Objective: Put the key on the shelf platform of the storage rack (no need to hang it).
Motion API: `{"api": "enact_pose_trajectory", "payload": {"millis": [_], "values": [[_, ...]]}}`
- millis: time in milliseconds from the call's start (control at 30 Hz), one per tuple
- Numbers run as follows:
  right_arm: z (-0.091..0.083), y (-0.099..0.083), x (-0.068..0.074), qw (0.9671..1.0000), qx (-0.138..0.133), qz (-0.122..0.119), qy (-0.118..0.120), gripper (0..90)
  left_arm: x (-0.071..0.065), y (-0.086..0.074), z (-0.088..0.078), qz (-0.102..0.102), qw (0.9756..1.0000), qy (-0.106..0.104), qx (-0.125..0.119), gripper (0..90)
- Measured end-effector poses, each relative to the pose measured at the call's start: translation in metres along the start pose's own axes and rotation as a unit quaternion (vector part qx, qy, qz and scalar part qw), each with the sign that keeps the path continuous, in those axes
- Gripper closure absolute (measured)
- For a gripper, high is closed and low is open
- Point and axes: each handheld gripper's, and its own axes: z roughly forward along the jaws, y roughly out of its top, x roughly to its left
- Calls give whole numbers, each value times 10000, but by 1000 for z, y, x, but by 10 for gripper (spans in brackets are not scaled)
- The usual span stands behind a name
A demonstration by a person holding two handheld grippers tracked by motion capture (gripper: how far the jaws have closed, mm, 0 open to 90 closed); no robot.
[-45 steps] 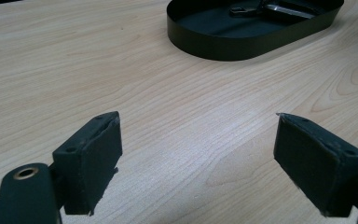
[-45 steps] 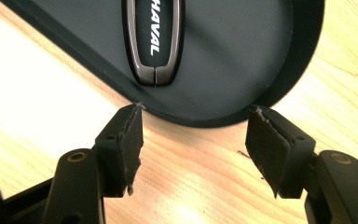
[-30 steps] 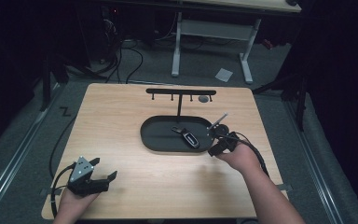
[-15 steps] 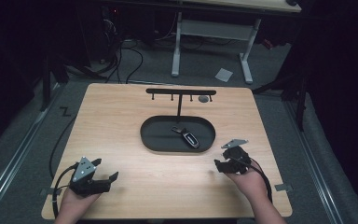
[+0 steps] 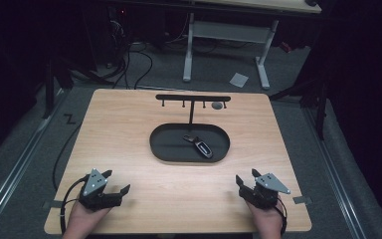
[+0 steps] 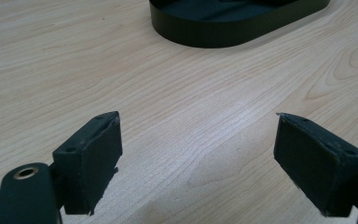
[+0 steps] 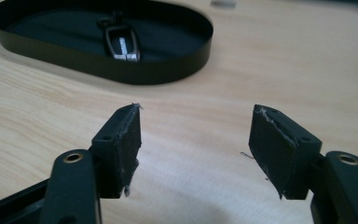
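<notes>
My right gripper [image 5: 245, 180] rests at the table's [image 5: 129, 129] near right corner, jaws apart and just widened, nothing between them; my left gripper [image 5: 115, 182] waits open and empty at the near left. The key fob [image 5: 199, 145] lies inside the black oval tray [image 5: 164, 149], mid-table, below the hook rack [image 5: 193, 98]. I judge the placing done; best to keep both grippers low, clear of the tray.

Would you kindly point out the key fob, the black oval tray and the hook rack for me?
key fob [image 5: 203, 148], high view, on the middle of its body.
black oval tray [image 5: 165, 144], high view, on the bare floor at its left end.
hook rack [image 5: 193, 97], high view, on its top bar.
</notes>
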Motion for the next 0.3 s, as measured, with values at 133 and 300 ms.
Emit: {"api": "enact_pose_trajectory", "payload": {"millis": [133,300], "values": [[6,-3,-4,9998,96,117,106,317,-1,1,1,12,10000,15,14,160],[7,-3,-7,9998,62,170,78,307,0,0,-1,18,10000,19,-24,159]]}}
